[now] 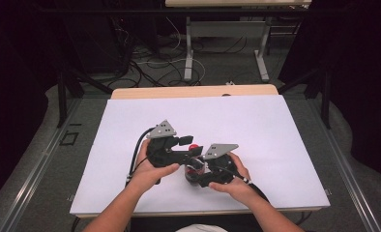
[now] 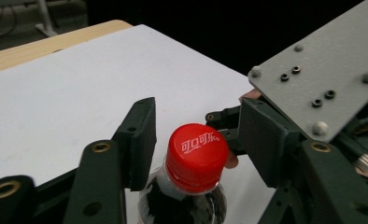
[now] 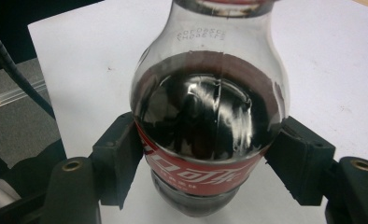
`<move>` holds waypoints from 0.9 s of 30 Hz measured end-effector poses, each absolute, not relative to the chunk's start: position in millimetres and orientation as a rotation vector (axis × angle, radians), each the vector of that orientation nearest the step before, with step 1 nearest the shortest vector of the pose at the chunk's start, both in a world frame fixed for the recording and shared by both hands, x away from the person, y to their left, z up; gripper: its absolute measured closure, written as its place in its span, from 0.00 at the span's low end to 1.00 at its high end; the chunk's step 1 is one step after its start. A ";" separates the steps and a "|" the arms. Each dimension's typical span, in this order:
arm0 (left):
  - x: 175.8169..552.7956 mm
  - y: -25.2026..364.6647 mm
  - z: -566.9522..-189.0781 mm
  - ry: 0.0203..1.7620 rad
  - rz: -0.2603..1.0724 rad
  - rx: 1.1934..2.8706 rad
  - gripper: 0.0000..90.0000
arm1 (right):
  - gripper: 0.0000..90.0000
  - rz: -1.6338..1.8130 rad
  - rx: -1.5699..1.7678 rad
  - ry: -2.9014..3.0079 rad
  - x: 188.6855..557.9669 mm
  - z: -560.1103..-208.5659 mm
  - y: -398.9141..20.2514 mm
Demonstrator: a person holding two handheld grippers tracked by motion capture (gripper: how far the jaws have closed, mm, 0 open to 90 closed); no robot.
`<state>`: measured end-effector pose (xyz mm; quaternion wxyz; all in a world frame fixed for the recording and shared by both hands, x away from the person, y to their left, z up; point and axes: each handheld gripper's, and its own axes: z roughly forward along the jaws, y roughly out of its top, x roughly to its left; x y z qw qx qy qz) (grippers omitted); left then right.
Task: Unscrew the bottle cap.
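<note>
My right gripper (image 3: 205, 163) is clamped on the bottle (image 3: 210, 116), one jaw pressed to each side of the red label band, just below the widest part of the shoulder. The dark drink fills the body up to the shoulder, so the weight sits low between my jaws, and the bottle stands upright on the white sheet (image 3: 322, 60) that covers the table.

My left gripper (image 2: 191, 140) sits above it at the neck. Its jaws are parted, one on each side of the red cap (image 2: 197, 156); the jaw on the left of that view is close to the cap, the other stands a little off, and I cannot tell whether either one touches yet. From the high view both tools meet near the front middle of the sheet, left gripper (image 1: 186, 145) over the right gripper (image 1: 203, 169), with the cap (image 1: 193, 146) a red dot between them.

I judge the step to be gripping the cap in order to turn it. To do it well I should centre the cap between the left jaws, bring them level with its ribbed side and not its top edge, then close squarely. The right hold must stay firm on the label so the body does not spin or tip. The plastic wall may flex, so I would squeeze no harder than needed.
</note>
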<state>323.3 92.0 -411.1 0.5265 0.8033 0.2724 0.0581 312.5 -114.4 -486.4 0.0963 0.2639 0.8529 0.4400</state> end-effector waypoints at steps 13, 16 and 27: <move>333.9 96.1 -418.3 0.531 0.089 1.964 0.56 | 0.34 1.323 0.734 2.528 311.6 -487.6 -111.6; 334.1 92.4 -419.6 0.531 0.069 1.961 0.60 | 0.34 1.328 0.728 2.533 310.9 -488.0 -110.9; 313.3 71.8 -420.4 0.792 0.286 1.889 0.69 | 0.34 1.296 0.798 2.506 311.6 -488.4 -110.8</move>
